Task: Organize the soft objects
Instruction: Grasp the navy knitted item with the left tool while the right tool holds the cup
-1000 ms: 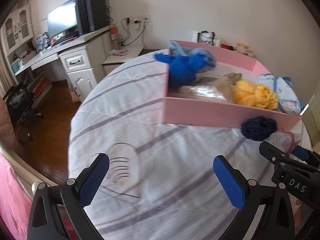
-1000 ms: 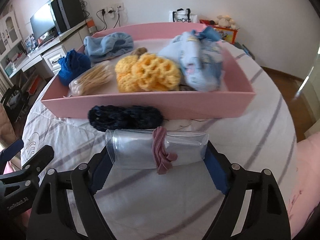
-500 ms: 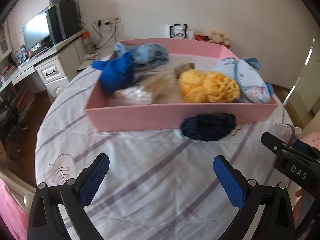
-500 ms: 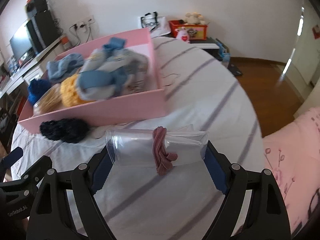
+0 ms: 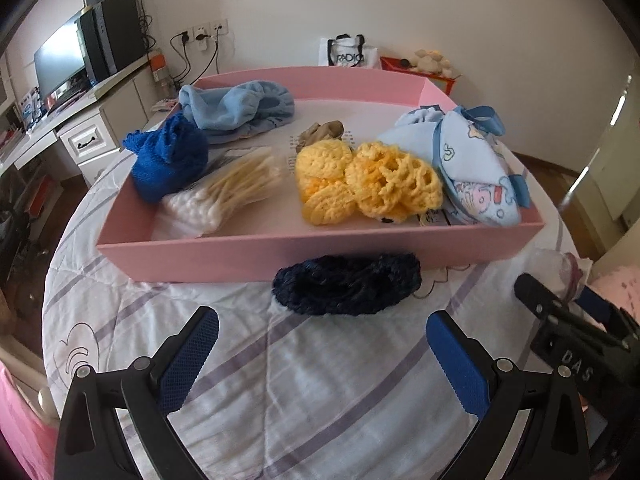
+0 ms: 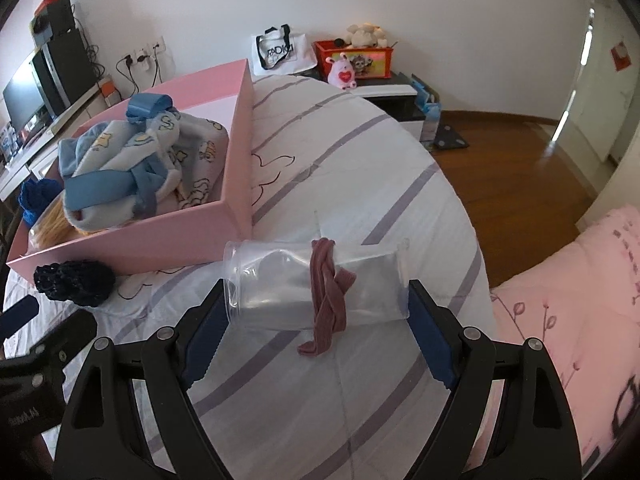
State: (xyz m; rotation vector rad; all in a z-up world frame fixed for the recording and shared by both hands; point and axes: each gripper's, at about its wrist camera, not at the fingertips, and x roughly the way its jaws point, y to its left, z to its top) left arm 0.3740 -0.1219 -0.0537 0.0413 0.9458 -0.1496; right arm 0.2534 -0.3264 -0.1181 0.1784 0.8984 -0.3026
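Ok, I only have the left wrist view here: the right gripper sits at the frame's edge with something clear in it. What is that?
Observer: The right gripper is shut on a clear plastic cup, which lies sideways with a pad on each end.
Operator: And the pinkish bit on it?
Observer: A mauve hair band is wrapped round the cup's middle, with one end dangling.
Operator: Is it over the tray?
Observer: No. It is outside the pink tray, just past its near right corner, over the striped bedspread.
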